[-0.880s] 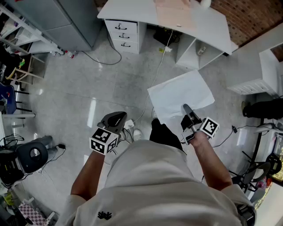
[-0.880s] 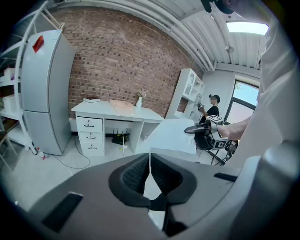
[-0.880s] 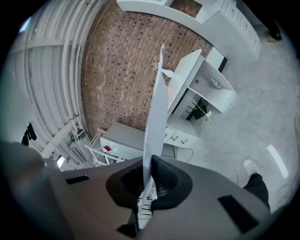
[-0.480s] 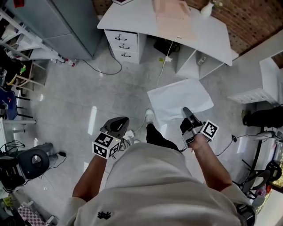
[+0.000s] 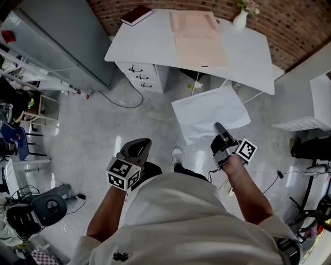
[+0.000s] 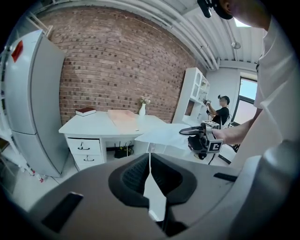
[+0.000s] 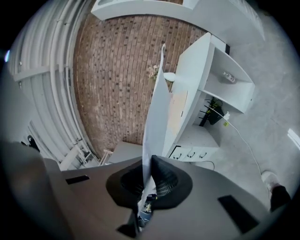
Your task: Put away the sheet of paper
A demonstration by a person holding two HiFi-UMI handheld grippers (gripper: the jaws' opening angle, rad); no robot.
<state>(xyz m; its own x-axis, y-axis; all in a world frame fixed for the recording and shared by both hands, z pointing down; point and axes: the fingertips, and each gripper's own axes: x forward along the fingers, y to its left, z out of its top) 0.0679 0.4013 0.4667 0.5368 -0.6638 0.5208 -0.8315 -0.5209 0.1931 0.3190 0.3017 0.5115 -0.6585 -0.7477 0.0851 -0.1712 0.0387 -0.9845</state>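
A white sheet of paper (image 5: 209, 111) hangs out flat above the floor, a little short of the white desk (image 5: 155, 41). My right gripper (image 5: 218, 126) is shut on the sheet's near edge. In the right gripper view the sheet (image 7: 157, 117) rises edge-on from between the pressed pads of the right gripper (image 7: 149, 161). My left gripper (image 5: 140, 142) is lower left, jaws together, nothing held. In the left gripper view its pads (image 6: 136, 176) meet, and the sheet (image 6: 161, 135) and the right gripper (image 6: 182, 131) show ahead to the right.
On the desk lie a pink folder (image 5: 199, 39), a dark red book (image 5: 136, 14) and a white vase (image 5: 240, 19). Drawers (image 5: 139, 75) sit under its left end. A grey cabinet (image 5: 51, 46) stands left, a white shelf unit (image 5: 305, 98) right. Cables cross the floor. A second person (image 6: 224, 110) stands far off.
The person has walked toward the desk: the desk and brick wall have come further into view. The right gripper still holds the sheet out in front; the left gripper stays shut.
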